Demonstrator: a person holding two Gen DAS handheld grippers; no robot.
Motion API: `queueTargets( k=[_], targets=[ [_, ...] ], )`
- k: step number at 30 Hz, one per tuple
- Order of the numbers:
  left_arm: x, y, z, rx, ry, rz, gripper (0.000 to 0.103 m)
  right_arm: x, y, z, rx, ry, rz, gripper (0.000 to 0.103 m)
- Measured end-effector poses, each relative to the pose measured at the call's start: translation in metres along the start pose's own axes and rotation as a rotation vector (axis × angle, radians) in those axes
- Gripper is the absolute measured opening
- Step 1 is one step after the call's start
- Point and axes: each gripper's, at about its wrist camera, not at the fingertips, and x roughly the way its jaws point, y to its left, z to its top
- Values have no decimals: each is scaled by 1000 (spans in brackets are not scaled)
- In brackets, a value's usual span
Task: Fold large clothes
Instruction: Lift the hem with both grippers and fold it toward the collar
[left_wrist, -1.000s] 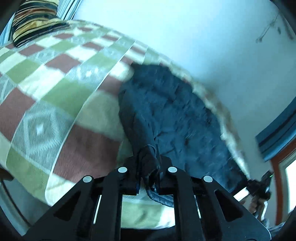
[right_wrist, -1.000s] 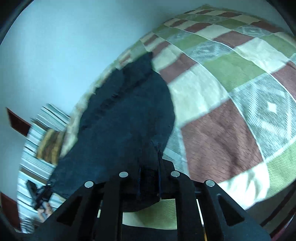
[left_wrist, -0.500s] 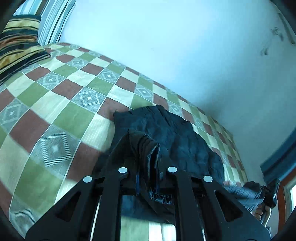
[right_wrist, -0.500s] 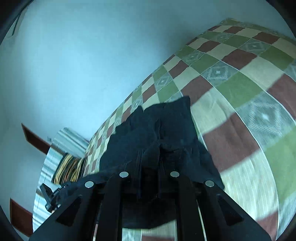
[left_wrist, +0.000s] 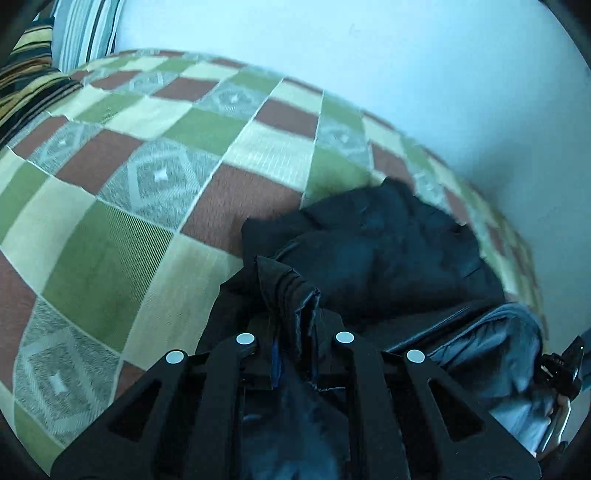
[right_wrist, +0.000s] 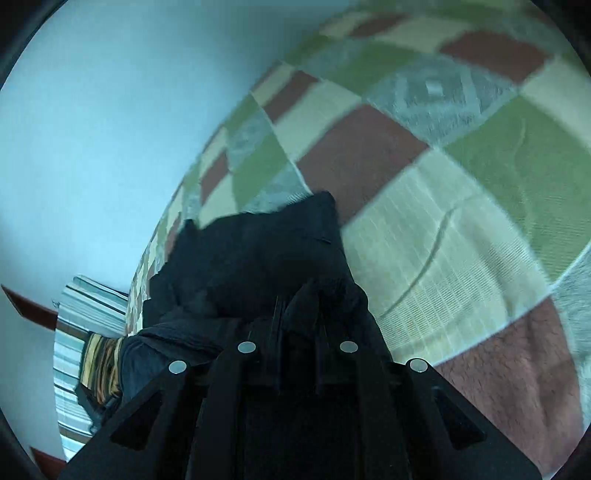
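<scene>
A large dark navy garment lies bunched on a checkered bedspread. My left gripper is shut on one gathered edge of it, the cloth pinched between the fingers. My right gripper is shut on another edge of the same garment, which shows in the right wrist view as a black heap. The held edge hangs between the grippers and sags over the far part. The right gripper shows small at the left wrist view's right edge.
The bedspread has green, brown, cream and grey squares and runs along a pale wall. Striped pillows lie at the bed's head. They also show in the right wrist view.
Both grippers have carried the held edges up and forward over the garment. It lay spread flat a second ago and is now doubled over and bunched.
</scene>
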Motion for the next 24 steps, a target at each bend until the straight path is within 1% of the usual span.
queueTargets(
  k=[3, 4, 7, 8, 9, 10, 11, 12, 13, 14, 16, 17, 20, 24],
  targets=[
    [10, 1, -3, 6, 6, 2, 12, 2, -9, 0, 47, -1, 38, 11],
    [9, 0, -3, 14, 3, 1, 12, 0, -7, 0, 39, -1, 39, 11],
    [-4, -1, -1, 37, -16, -21, 21, -14, 5, 0, -26, -8, 26, 17],
    [-11, 0, 0, 41, -26, -31, 29, -18, 8, 0, -44, -12, 24, 21],
    [-18, 2, 0, 38, -38, -47, 37, -27, 12, 0, -65, -18, 33, 31],
    [-23, 3, 0, 31, -47, -59, 41, -33, 15, 0, -77, -27, 50, 39],
    [-31, 6, 0, 16, -60, -78, 49, -40, 17, 0, -87, -42, 60, 55],
    [-38, 9, -1, 5, -70, -97, 56, -45, 20, -1, -98, -57, 60, 62],
    [-44, 11, -2, -2, -83, -107, 62, -56, 24, -2, -126, -78, 63, 62],
    [-56, 14, -3, -1, -122, -88, 72, -62, 27, -2, -147, -85, 64, 62],
    [-69, 18, -6, 20, -166, -76, 73, -72, 32, -4, -200, -94, 48, 63],
    [-75, 20, -7, 43, -173, -75, 74, -73, 34, -4, -225, -95, 29, 63],
    [-78, 25, -7, 81, -162, -43, 74, -71, 36, -4, -295, -88, -36, 63],
    [-66, 29, -2, 117, -113, -60, 75, -57, 43, 2, -385, -73, -93, 63]
  ],
)
